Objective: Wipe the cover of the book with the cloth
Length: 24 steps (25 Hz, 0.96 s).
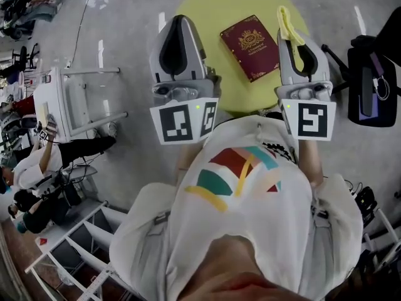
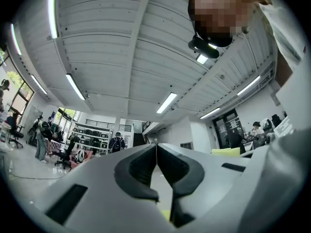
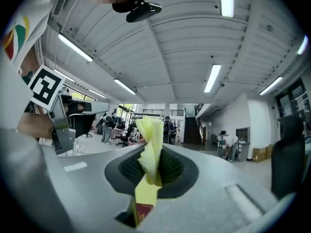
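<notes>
The book [image 1: 250,47] lay closed and flat on the round yellow surface [image 1: 207,11], set at a slant toward its right half, with nothing touching it. Both grippers hung in the air on the near side of it, raised well clear of the cover, so the wiping was not under way.

The likeliest trouble from here was the book sliding. It lay loose, and a stroke from one side could push it across the surface or toward the rim unless something pinned it. The cloth [image 1: 288,25] was also gathered into a narrow upright strip, so only a small face of it would meet the cover. If it came down at a poor angle, the hard jaw tips might scrape the book instead. A dragging stroke might tug the strip out of the grip as well.

The cover was deep maroon with a gold crest at its centre and a thin gold border. It looked smooth and fairly stiff, and no marks could be made out on it.

The right gripper [image 1: 299,54] had its jaws clenched on the yellow cloth, which stood up between them in the right gripper view. The left gripper [image 1: 180,24] was pressed closed on nothing, its jaws meeting edge to edge. Beyond the surface lay grey floor, with a black bag [image 1: 369,80] to the right.
</notes>
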Motion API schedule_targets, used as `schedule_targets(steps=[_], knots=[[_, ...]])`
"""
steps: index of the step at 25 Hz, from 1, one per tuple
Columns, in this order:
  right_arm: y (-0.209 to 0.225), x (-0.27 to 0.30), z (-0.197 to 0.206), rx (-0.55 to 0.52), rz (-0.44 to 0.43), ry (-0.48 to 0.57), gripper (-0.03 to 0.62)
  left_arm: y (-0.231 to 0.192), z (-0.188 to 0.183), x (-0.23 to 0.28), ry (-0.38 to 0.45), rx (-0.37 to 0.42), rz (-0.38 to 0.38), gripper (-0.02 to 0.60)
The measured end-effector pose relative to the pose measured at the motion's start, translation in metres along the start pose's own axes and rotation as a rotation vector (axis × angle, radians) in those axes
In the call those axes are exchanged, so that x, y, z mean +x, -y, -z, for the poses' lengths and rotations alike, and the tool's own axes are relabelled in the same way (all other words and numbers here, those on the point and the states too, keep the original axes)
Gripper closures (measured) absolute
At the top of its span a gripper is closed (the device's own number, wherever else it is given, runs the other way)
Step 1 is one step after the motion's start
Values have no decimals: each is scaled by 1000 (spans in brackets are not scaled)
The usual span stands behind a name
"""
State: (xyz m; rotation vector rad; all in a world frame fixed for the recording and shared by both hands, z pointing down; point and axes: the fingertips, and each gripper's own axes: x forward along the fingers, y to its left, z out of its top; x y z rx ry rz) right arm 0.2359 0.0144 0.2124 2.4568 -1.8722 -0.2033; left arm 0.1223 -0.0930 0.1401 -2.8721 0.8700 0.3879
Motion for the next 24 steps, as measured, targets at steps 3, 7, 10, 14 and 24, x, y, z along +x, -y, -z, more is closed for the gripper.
schedule_targets(steps=[3, 7, 10, 14, 24], knots=[[2, 0, 1, -23, 17, 4, 563, 2, 2, -1, -2, -1, -2, 565], [4, -4, 3, -28, 25, 3, 563, 4, 3, -3, -6, 17, -6, 565], [9, -8, 4, -29, 39, -4, 563, 5, 3, -3, -10, 18, -5, 565], [10, -13, 7, -37, 42, -12, 563, 7, 4, -2, -11, 18, 1, 565], [18, -27, 8, -50, 101, -15, 563, 20, 10, 4, -28, -4, 30, 565]])
